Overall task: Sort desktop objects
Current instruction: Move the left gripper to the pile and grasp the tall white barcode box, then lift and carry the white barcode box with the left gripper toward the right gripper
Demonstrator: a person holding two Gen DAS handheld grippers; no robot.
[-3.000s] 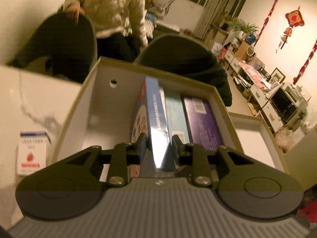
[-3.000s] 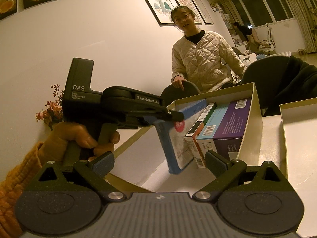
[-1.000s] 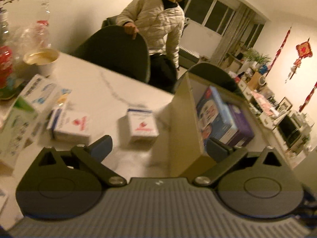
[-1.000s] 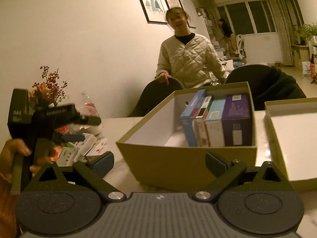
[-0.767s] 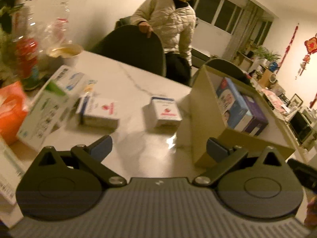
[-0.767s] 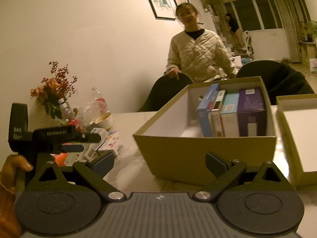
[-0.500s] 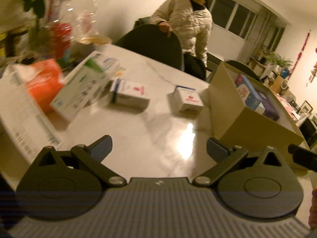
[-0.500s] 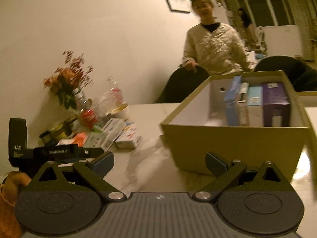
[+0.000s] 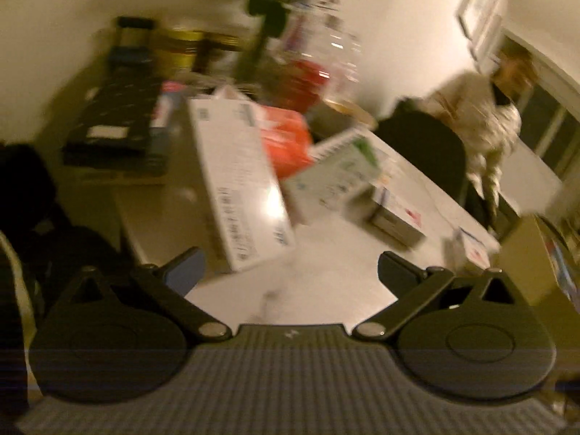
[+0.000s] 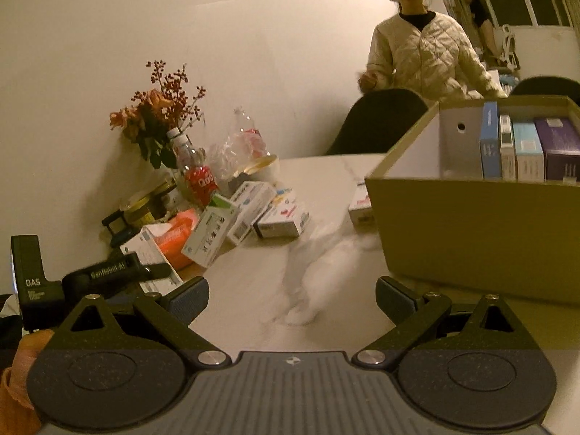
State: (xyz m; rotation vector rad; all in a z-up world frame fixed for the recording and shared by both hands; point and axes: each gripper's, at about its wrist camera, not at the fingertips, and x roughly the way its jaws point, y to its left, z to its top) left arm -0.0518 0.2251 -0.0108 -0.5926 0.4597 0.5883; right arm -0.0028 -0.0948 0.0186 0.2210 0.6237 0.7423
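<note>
Partly sorted, judging by both views.

Left wrist view (blurred): left gripper (image 9: 290, 266) has its jaws spread wide, nothing between them. A long white box (image 9: 241, 185) lies just beyond, nearer the left finger. Farther right sit a green-and-white box (image 9: 337, 177) and a small white box (image 9: 397, 217), all loose on the table (image 9: 326, 282).

Right wrist view: right gripper (image 10: 291, 295) is also spread and empty, over bare table. The cardboard box (image 10: 471, 224) at right holds four packs standing upright, among them a blue pack (image 10: 489, 141) and a purple pack (image 10: 558, 148). The loose boxes lie far left, well apart from this claw; they remain to be sorted.
</note>
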